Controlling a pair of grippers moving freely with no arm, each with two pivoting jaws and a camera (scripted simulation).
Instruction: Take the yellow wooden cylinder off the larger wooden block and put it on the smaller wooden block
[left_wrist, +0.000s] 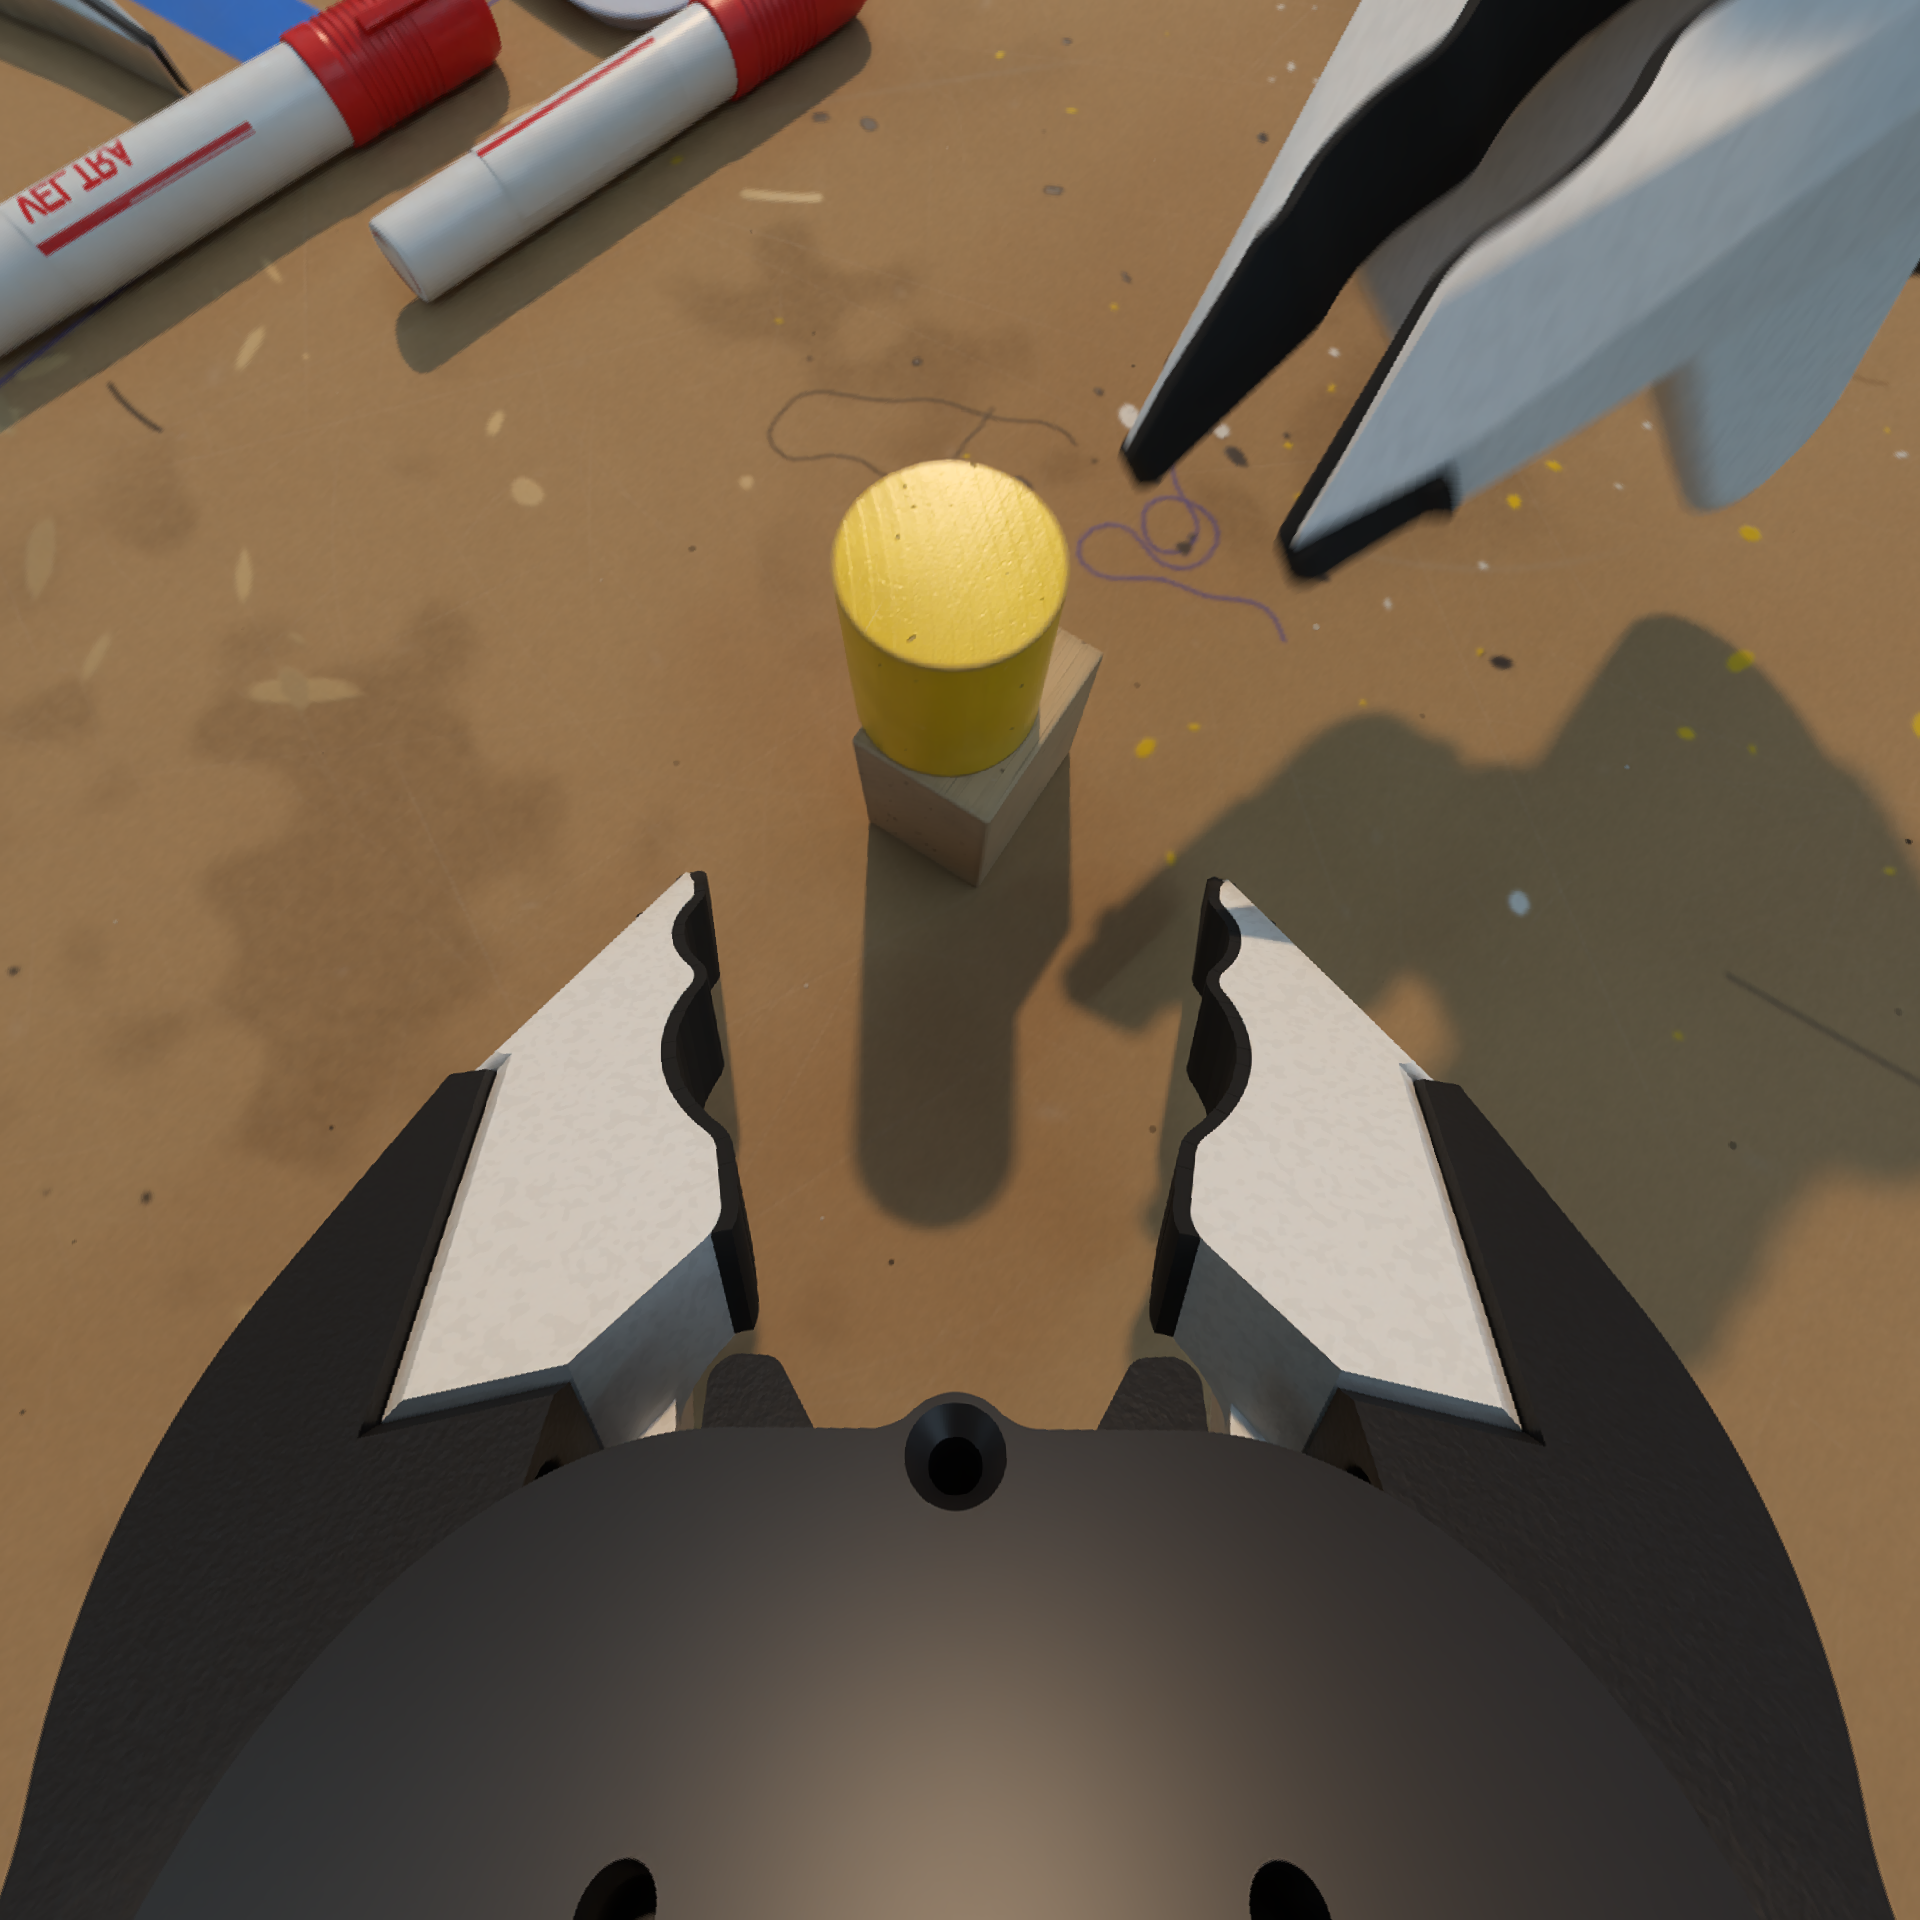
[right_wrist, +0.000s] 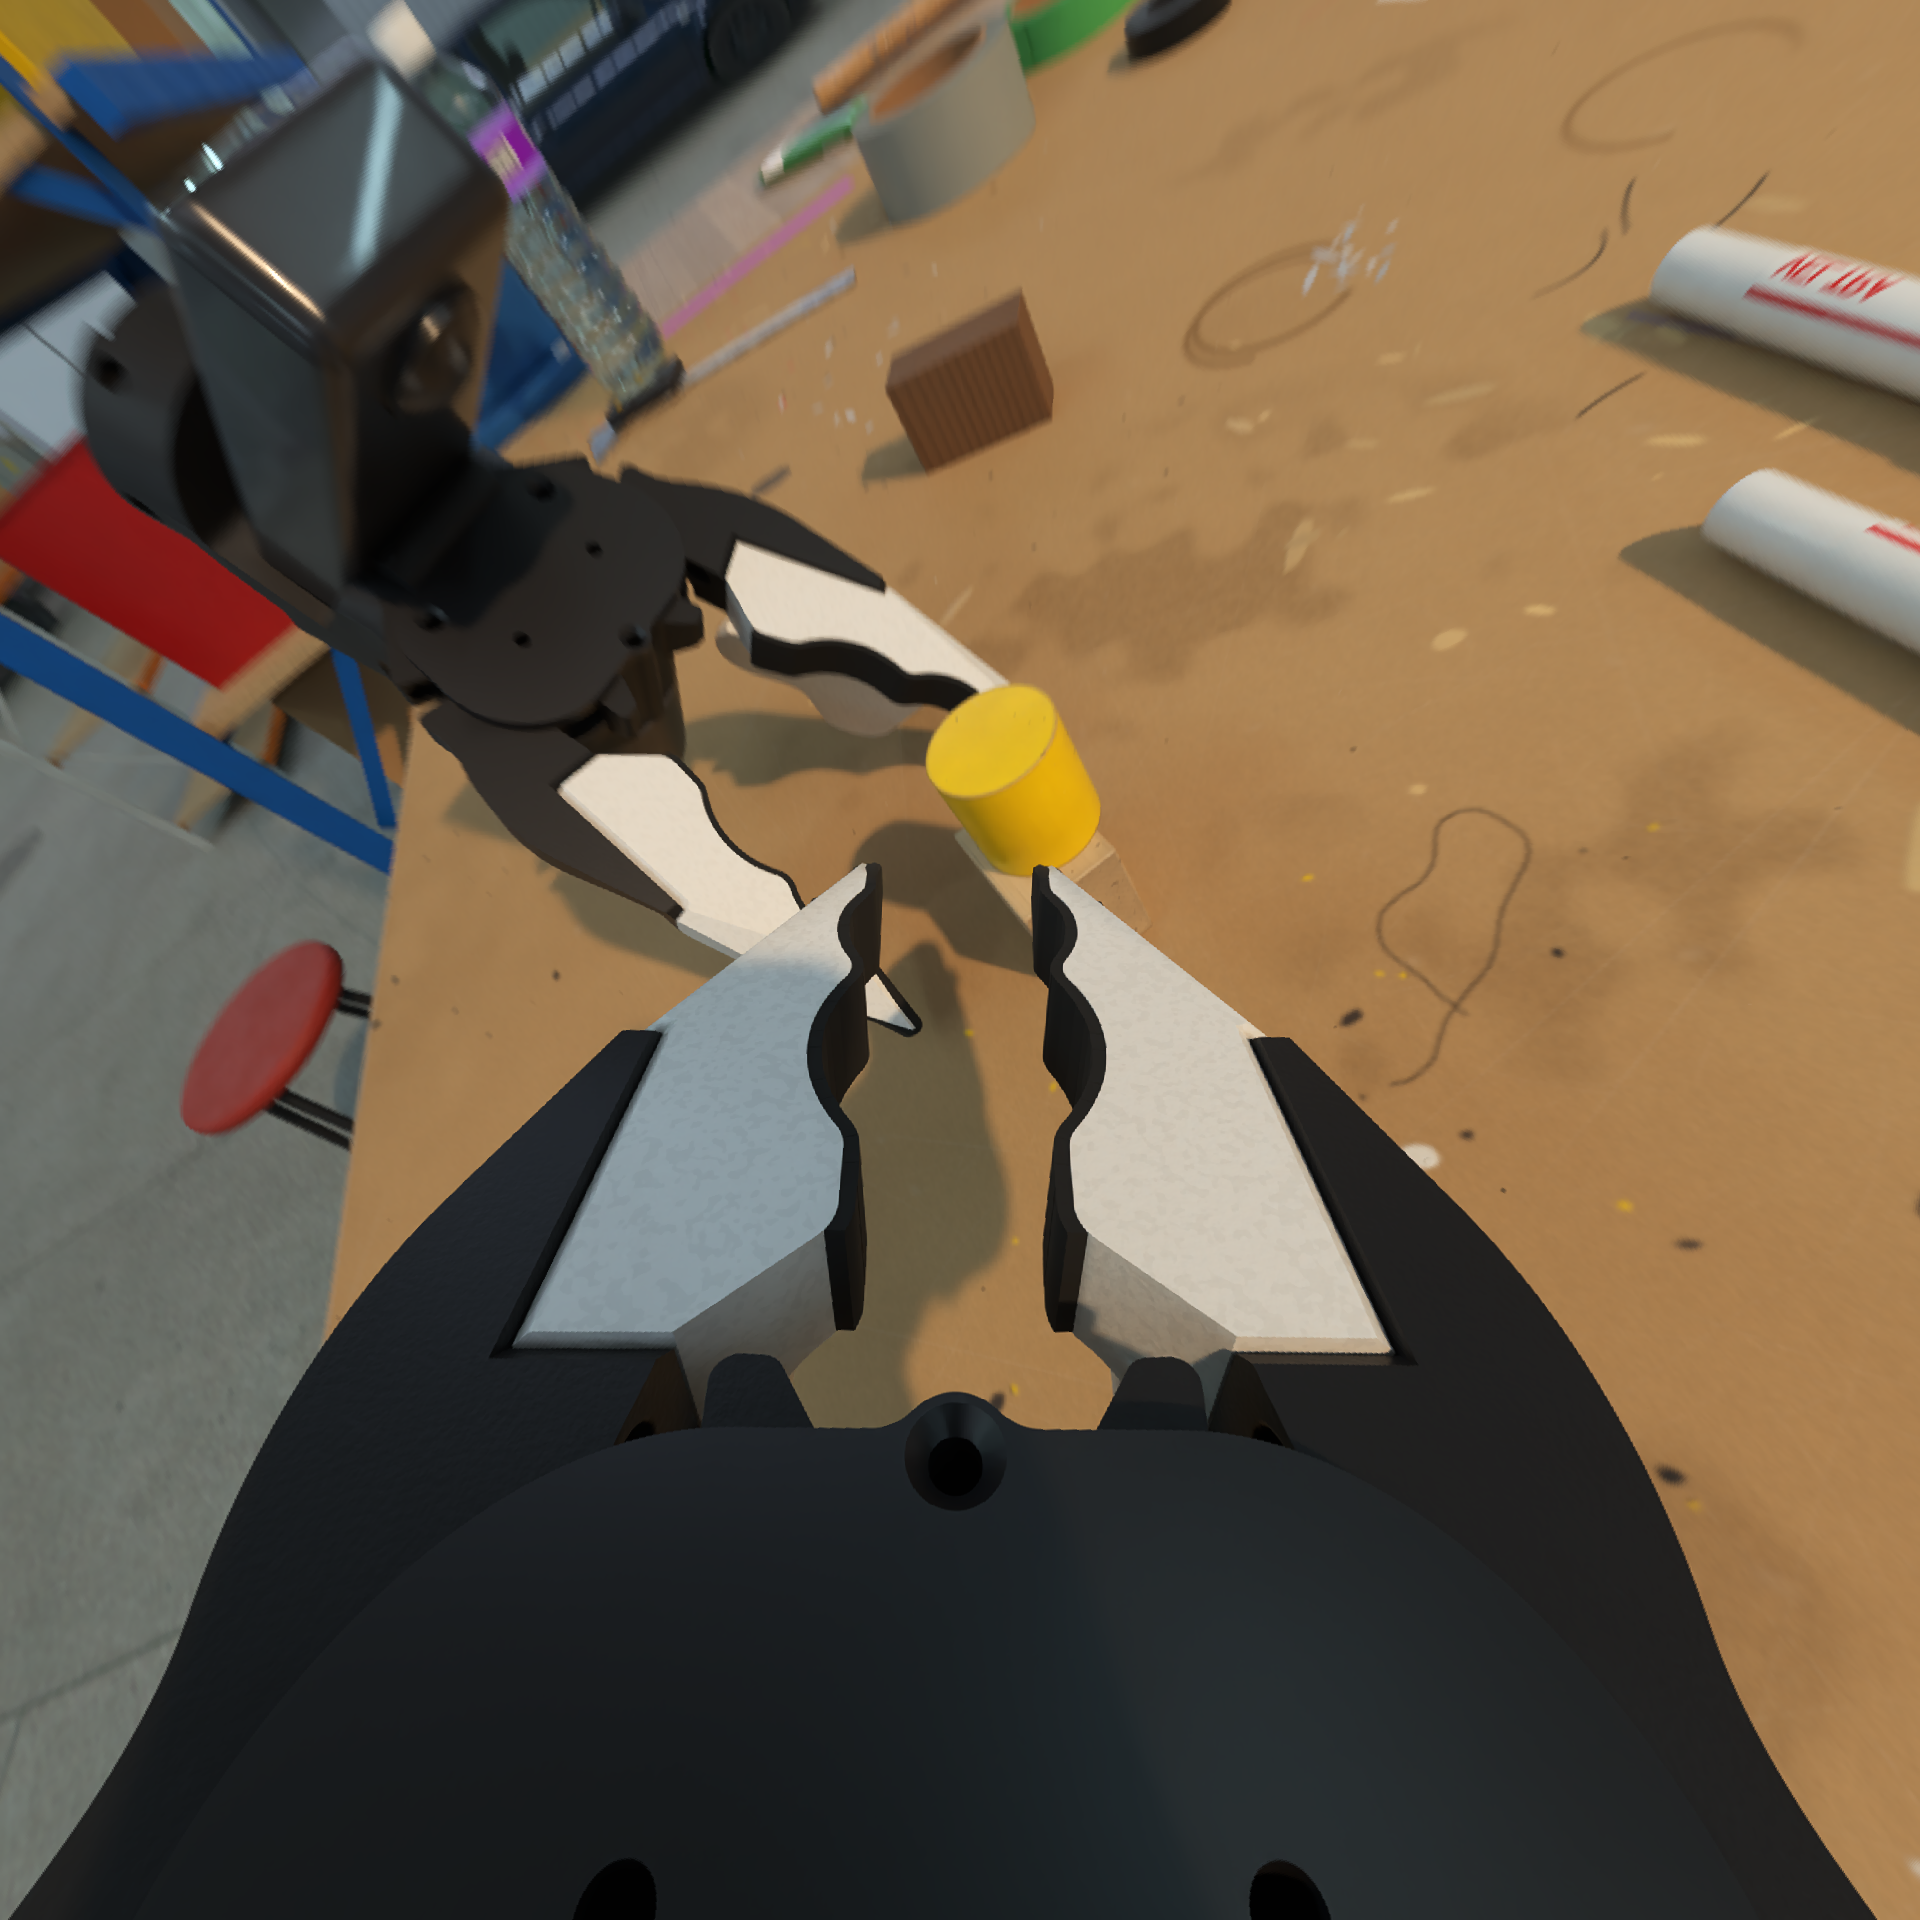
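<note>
A yellow wooden cylinder (left_wrist: 948, 613) stands upright on a small pale wooden block (left_wrist: 935, 821) on the brown table. My left gripper (left_wrist: 958, 885) is open and empty, just short of the block, which sits centred ahead of the gap. In the right wrist view the cylinder (right_wrist: 1013, 779) hides most of the pale block (right_wrist: 1110, 871). My right gripper (right_wrist: 956, 873) is open with a narrower gap, empty, its tips close to the cylinder's base. A darker brown ribbed wooden block (right_wrist: 966, 379) lies farther back. The left gripper (right_wrist: 894, 800) shows beside the cylinder; the right gripper (left_wrist: 1224, 514) hovers at upper right.
Two white markers with red caps (left_wrist: 239, 135) (left_wrist: 603, 145) lie at the far left; their barrels show in the right wrist view (right_wrist: 1787, 301) (right_wrist: 1818, 561). A grey tape roll (right_wrist: 940, 125) stands far back. The table edge (right_wrist: 384, 935) runs on the left, with a red stool (right_wrist: 260, 1039) below.
</note>
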